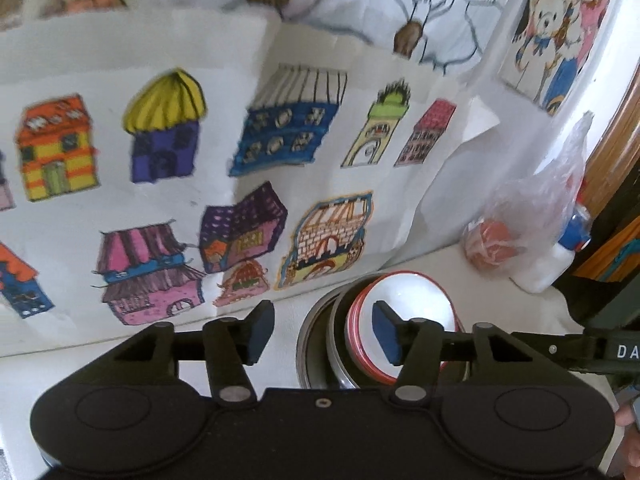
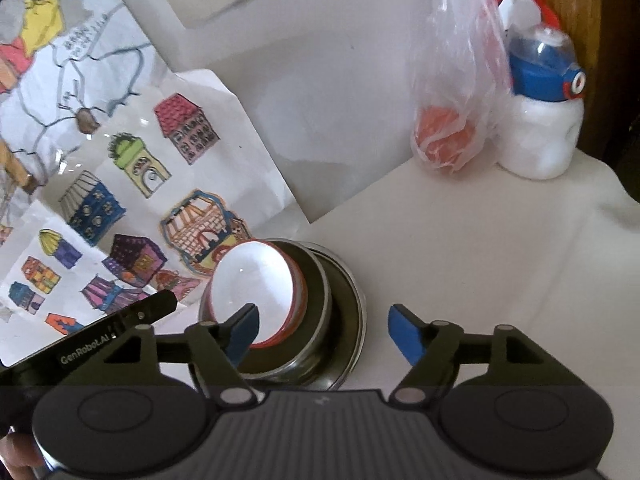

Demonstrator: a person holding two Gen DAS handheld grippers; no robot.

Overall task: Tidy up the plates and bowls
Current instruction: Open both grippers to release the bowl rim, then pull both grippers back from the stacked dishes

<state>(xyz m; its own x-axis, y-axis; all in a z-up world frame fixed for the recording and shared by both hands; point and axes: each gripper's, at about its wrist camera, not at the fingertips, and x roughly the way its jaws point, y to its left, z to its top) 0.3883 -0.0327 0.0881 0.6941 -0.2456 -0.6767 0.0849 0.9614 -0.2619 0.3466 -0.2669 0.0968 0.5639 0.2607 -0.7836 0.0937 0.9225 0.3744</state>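
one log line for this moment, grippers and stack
left gripper: open, empty | right gripper: open, empty | white bowl: nested in steel bowls | table: stack by drawings

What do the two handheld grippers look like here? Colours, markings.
Both are black, with linkage arms, silver pivot pins and blue finger pads. The left gripper has a smooth body; the right gripper has a ribbed grey centre panel. White "GenRobot.AI" lettering shows on the left gripper's side.
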